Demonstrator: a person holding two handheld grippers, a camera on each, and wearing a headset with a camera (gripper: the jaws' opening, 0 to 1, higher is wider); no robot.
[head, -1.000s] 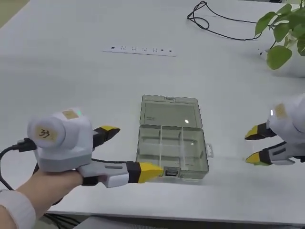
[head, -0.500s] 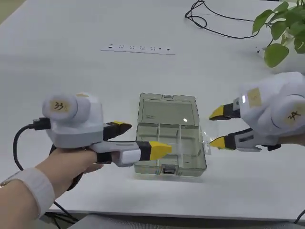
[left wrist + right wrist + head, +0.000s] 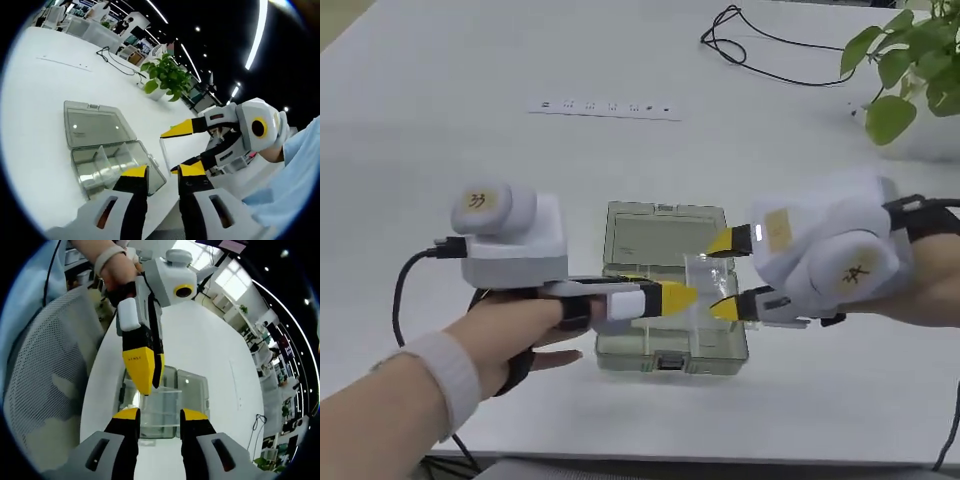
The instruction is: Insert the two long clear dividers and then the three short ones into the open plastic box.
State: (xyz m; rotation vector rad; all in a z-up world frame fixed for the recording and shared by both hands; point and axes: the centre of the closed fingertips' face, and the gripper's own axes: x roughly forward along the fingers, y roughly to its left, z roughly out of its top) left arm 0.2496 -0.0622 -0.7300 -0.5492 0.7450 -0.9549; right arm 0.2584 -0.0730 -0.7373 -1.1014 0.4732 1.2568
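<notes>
**A:** Two hand-held grippers meet over the box (image 3: 670, 357). Which one has the piece?

**B:** The right hand-held gripper (image 3: 722, 276). Its jaws look clamped on a clear divider (image 3: 702, 275), held just above the open tray, and its long axis seems to run from jaw to jaw.

**A:** And the left hand-held gripper (image 3: 672, 294)?

**B:** Its jaws are slightly apart with nothing between them, and its tip is just beside the divider. The box sits on the bench (image 3: 470, 150) directly below, so I'd judge that the right one lowers the divider in.

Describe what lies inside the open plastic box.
In the left gripper view, clear dividers split the box into compartments that look bare. In the head view, the left gripper and the right gripper, holding a loose divider, cover its middle.
</notes>
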